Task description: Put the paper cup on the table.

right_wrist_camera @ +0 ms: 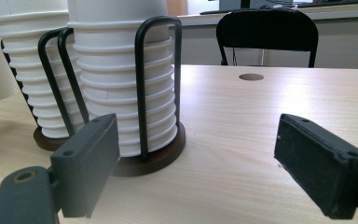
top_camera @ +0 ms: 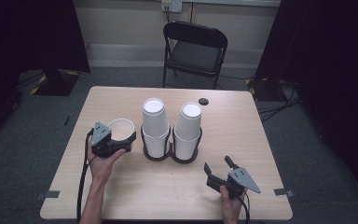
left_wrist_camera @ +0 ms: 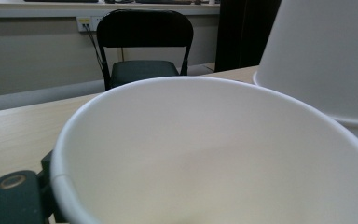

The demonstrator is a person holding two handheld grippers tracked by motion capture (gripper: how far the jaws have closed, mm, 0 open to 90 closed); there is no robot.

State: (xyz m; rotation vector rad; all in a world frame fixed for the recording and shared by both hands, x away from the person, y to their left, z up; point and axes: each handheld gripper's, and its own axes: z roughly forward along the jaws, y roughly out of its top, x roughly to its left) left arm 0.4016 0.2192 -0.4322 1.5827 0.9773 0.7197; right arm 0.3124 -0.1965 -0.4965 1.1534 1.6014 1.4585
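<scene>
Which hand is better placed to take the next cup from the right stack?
Probably the right. The right gripper is open and empty, facing the right stack; the left gripper already holds a loose cup.

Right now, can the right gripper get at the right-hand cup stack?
Probably yes. The right gripper is open and holds nothing, and bare table lies between it and the right cup stack. The holder's black wire uprights wrap the lower cups, so the free top of the stack looks easier to grasp.

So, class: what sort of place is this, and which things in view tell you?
Probably a lab or recording room: a bare table, black curtains at both sides, and floor cables.
</scene>
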